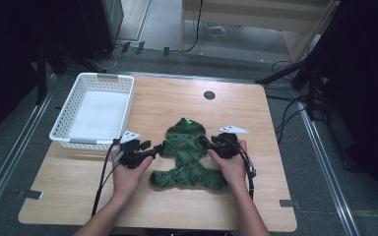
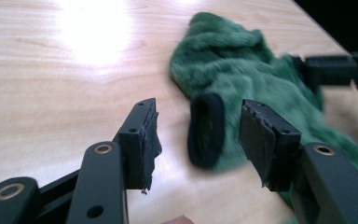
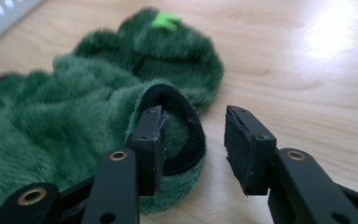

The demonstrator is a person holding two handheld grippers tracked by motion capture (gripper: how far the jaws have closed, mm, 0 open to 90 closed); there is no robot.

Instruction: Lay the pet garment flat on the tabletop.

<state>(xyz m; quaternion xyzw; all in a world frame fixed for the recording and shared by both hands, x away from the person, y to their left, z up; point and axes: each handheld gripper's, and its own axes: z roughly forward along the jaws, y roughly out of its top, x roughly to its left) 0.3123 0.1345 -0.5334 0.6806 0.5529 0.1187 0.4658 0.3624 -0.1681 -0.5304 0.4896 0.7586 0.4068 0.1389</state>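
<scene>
One fuzzy green garment (image 1: 189,155) lies spread flat in the middle of the table (image 1: 275,196), hood end away from the person, likely laid out for folding. The left gripper (image 1: 158,149) has its jaws apart around a black-edged sleeve cuff (image 2: 206,130), not pressing on it. The right gripper (image 1: 203,141) is parted too, one jaw tucked inside the other cuff (image 3: 179,121), nothing clamped. One white basket (image 1: 69,123) waits to the left; two grippers, two cuffs
</scene>
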